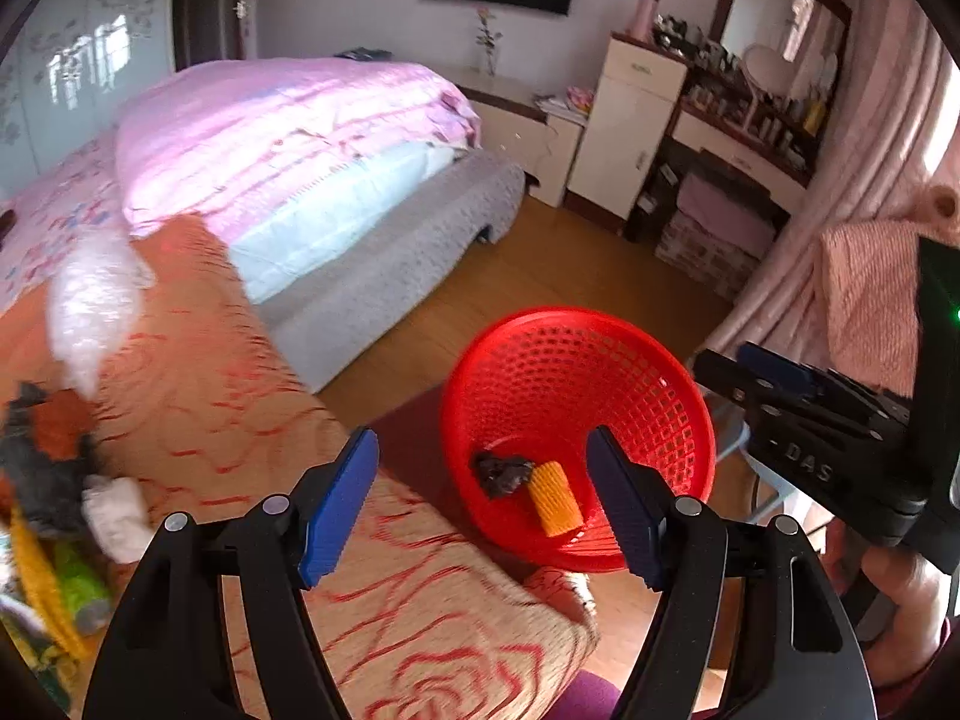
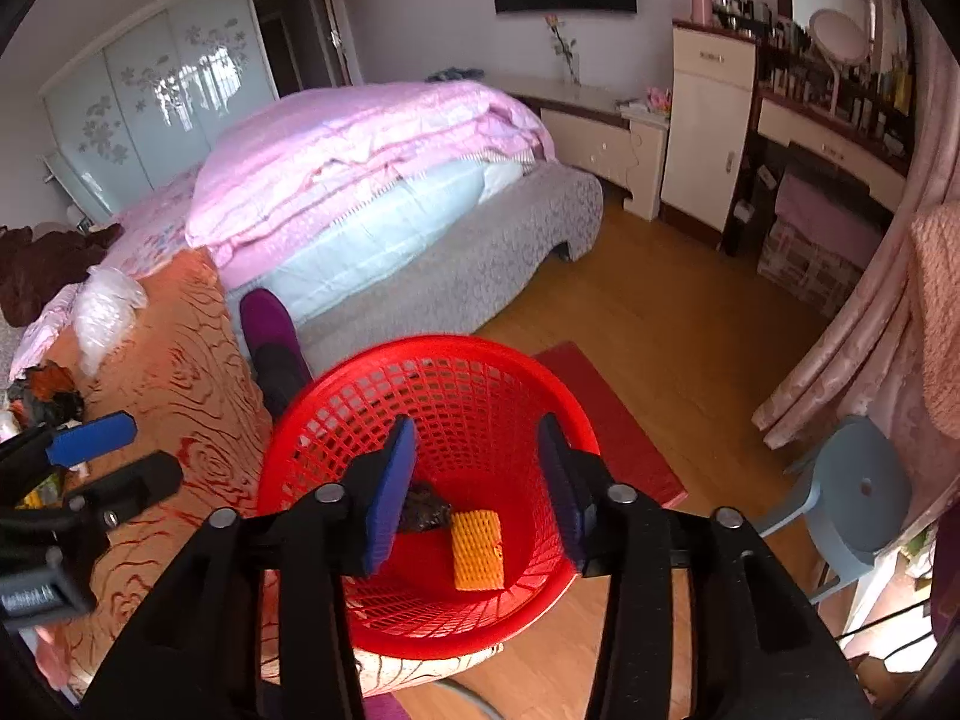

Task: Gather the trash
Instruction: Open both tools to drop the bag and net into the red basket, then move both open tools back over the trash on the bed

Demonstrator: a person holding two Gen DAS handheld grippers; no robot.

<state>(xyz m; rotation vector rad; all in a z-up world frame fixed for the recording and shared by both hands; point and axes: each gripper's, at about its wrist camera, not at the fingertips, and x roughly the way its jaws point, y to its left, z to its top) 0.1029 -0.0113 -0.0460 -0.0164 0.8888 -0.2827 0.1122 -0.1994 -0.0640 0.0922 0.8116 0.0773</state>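
Landmark: the red basket (image 2: 432,480), a mesh bin standing on the floor beside the orange rose-patterned blanket (image 1: 252,396).
Already in the basket: an orange foam net sleeve (image 2: 477,549) and a dark crumpled scrap (image 2: 423,510), touching each other on the bottom.
Remaining trash: a heap on the blanket, well to the left of the basket: a clear crinkled plastic bag (image 1: 90,306), dark and orange wrappers (image 1: 42,438), a white wad (image 1: 117,516), and yellow and green packaging lower down, too blurred to name.
Left tool (image 1: 483,510): fingers spread wide, nothing between them, beside the basket on its blanket side.
Right tool (image 2: 477,504): fingers wide apart and empty, over the basket mouth.
Risk: the plastic bag looks light and slippery; a shallow pinch could let it slide out short of the basket.
Risk: the heap is tangled, so lifting one piece may drag others onto the floor.
Risk: the two tools are near each other and could collide by the rim.
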